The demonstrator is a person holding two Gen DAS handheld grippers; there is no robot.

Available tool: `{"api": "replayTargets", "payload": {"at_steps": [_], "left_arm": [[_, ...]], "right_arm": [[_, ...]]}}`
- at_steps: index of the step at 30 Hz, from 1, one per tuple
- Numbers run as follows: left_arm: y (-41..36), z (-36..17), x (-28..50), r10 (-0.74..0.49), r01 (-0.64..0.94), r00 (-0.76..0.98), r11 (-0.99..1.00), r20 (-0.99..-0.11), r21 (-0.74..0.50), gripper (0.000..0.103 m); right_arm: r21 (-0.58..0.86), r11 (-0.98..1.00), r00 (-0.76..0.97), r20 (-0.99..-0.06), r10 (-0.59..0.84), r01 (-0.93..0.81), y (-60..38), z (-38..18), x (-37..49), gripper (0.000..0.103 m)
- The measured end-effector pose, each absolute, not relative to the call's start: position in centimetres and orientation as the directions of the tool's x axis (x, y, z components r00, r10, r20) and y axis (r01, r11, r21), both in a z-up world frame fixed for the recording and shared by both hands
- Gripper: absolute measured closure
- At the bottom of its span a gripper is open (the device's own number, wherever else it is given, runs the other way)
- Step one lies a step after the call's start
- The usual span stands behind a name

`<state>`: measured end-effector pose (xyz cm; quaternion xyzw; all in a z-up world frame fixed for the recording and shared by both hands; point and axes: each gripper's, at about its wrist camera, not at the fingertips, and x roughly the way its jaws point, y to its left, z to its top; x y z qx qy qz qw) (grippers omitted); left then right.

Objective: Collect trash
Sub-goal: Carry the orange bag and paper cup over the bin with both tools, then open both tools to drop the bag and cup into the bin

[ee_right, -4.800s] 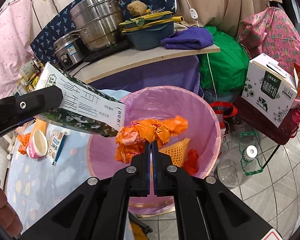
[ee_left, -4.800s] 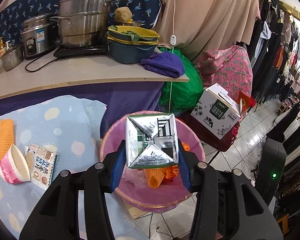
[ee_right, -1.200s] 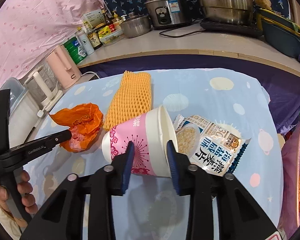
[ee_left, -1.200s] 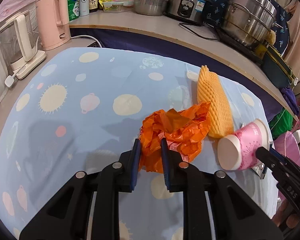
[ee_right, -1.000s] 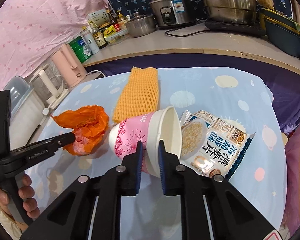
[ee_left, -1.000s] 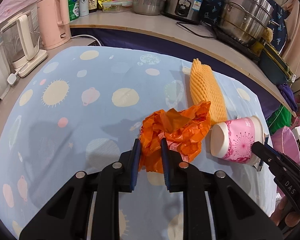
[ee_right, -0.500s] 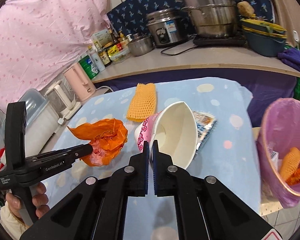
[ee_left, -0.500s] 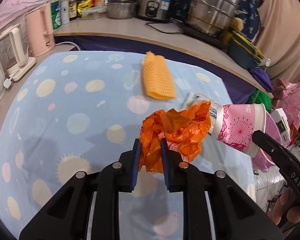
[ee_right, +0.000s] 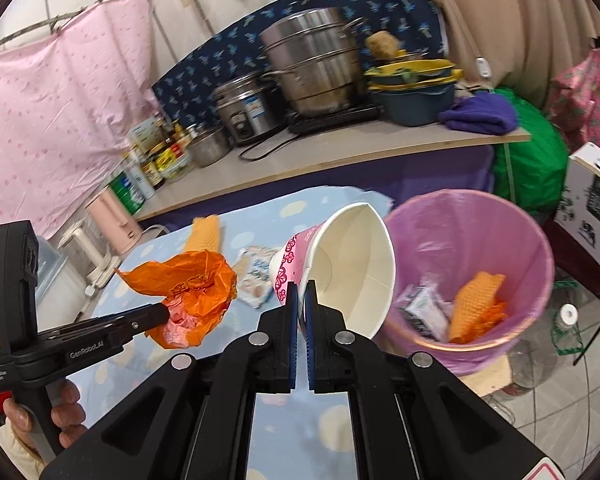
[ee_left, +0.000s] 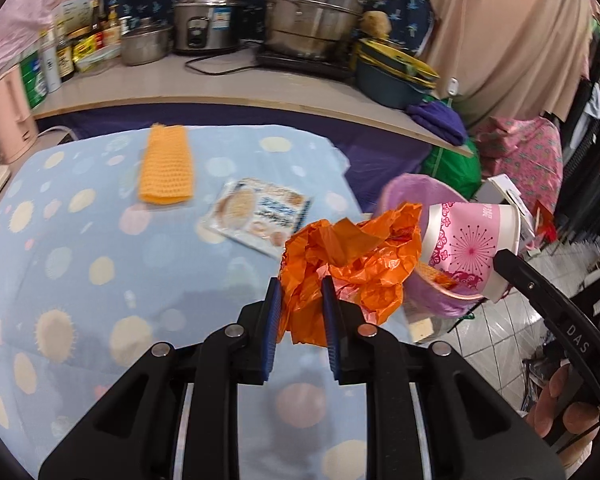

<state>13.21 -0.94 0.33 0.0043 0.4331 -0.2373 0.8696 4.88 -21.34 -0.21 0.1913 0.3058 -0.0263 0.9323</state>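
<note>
My left gripper [ee_left: 299, 286] is shut on a crumpled orange plastic bag [ee_left: 352, 256] and holds it above the table's right edge, beside the bin; the bag also shows in the right wrist view [ee_right: 188, 288]. My right gripper [ee_right: 300, 292] is shut on the rim of a pink and white paper cup [ee_right: 348, 268], held in the air just left of the pink-lined trash bin [ee_right: 500, 224]. The cup [ee_left: 468, 244] hangs over the bin [ee_left: 396, 196] in the left wrist view. The bin holds orange netting [ee_right: 476, 300] and a carton.
An orange foam net [ee_left: 166, 164] and a snack packet [ee_left: 260, 210] lie on the blue spotted tablecloth [ee_left: 80, 240]. A counter [ee_left: 220, 84] with pots and bottles runs behind. A white box [ee_right: 596, 192] and a plastic bottle [ee_right: 566, 316] stand on the floor by the bin.
Both grippers have swung right from over the table toward the bin, carrying the orange bag and the cup. The bin is now close in front of the right gripper.
</note>
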Motion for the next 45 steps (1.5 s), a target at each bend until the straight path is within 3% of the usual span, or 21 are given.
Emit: {"api": "replayTargets", "payload": {"at_steps": [10, 24, 27, 28, 32, 45], "left_arm": [[-12.0, 0.8, 13.9, -0.486, 0.536, 0.474, 0.821, -0.734, -0.197, 0.083], [-20.8, -2.7, 16.6, -0.459, 0.576, 0.442, 0.804, -0.771, -0.148, 0.082], [-21.7, -3.3, 16.7, -0.444, 0.581, 0.458, 0.806, -0.77, -0.119, 0.079], [-22.0, -3.5, 16.6, -0.432, 0.579, 0.468, 0.809, -0.771, -0.102, 0.074], [-21.9, -3.2, 16.2, -0.417, 0.573, 0.508, 0.817, -0.754, -0.066, 0.042], [-19.0, -2.4, 16.7, -0.411, 0.528, 0.52, 0.844, -0.749, -0.096, 0.04]], "right_arm": [[0.269, 0.91, 0.787, -0.61, -0.093, 0.316, -29.8, -0.4, 4.0, 0.099], [0.247, 0.896, 0.727, -0.677, -0.113, 0.369, -34.4, -4.0, 7.2, 0.097], [0.258, 0.889, 0.727, -0.677, -0.114, 0.379, -34.8, -4.4, 7.6, 0.088], [0.263, 0.884, 0.726, -0.678, -0.116, 0.386, -34.9, -4.5, 7.7, 0.079], [0.275, 0.877, 0.737, -0.665, -0.123, 0.395, -34.9, -4.3, 7.5, 0.07], [0.284, 0.889, 0.758, -0.644, -0.101, 0.36, -33.0, -3.1, 7.0, 0.064]]}}
